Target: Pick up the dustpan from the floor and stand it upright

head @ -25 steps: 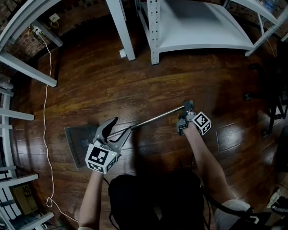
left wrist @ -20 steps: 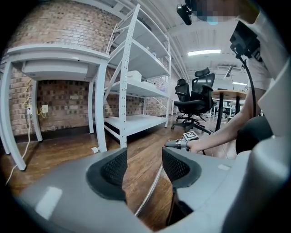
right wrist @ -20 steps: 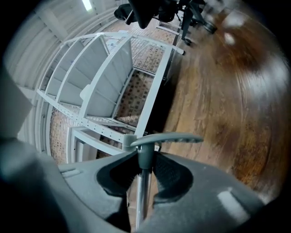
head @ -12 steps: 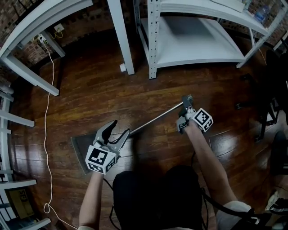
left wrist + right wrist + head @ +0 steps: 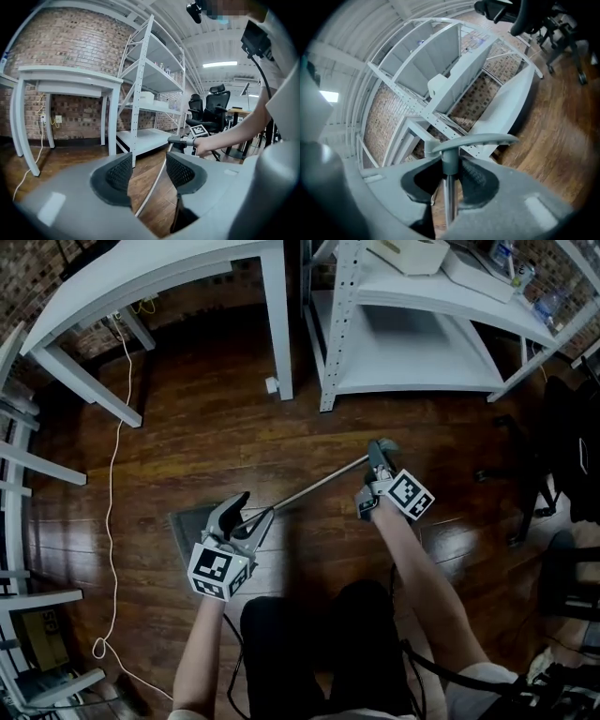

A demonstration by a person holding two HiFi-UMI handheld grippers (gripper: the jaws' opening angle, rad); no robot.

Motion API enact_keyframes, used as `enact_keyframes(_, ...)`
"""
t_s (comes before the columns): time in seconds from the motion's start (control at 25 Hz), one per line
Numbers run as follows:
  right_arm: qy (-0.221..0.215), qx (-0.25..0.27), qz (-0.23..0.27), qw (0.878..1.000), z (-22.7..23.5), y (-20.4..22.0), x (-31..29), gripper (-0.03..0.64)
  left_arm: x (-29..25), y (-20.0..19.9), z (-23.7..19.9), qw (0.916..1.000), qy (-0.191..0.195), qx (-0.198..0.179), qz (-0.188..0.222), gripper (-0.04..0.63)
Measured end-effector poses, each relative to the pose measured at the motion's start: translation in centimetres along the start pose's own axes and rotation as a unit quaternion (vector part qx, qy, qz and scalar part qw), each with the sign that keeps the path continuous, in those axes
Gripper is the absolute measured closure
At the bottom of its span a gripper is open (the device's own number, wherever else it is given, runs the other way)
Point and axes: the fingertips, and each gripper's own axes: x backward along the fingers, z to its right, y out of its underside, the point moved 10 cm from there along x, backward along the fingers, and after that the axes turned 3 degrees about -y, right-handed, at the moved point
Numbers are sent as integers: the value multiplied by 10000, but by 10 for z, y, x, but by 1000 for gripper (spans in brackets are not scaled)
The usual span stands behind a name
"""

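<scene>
Right now my right gripper (image 5: 449, 165) is clamped on the dustpan (image 5: 192, 527) by its metal handle (image 5: 319, 486), just under the grey top grip (image 5: 471, 139). My left gripper (image 5: 147, 171) has its jaws apart; the handle's lower stretch runs between them, clear of both pads. The pan is low over the wooden floor (image 5: 187, 427) on my left, and the handle slants up to the right.

The floor (image 5: 206, 427) is dark, shiny wood. A tall white shelf rack (image 5: 422, 352) stands on it. Left of the rack is a white table (image 5: 141, 277). Behind the rack is a brick wall (image 5: 70, 42).
</scene>
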Motion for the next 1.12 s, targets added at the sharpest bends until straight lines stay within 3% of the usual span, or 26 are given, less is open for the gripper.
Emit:
enact_keyframes(0.24, 157, 1086, -405, 9931, -124, -2, 8, 546, 75, -74, 11, 9986, -385, 357, 37, 356)
enact_keyframes(0.44, 268, 2045, -1016, 9732, -225, 6, 21, 546, 140, -128, 9, 9946, -750, 719, 39, 348)
enact_keyframes(0.64, 26, 3177, -1546, 9355, -309, 21, 32, 546, 198, -166, 11, 9920, -906, 875, -68, 350)
enact_keyframes(0.88, -295, 4475, -2212, 8660, -377, 66, 44, 540, 258, -187, 9, 9870, -1190, 1062, -187, 351)
enact_keyframes(1.12, -344, 4492, -2989, 8413, -419, 106, 49, 538, 310, -198, 16, 9825, -1279, 1336, -233, 353)
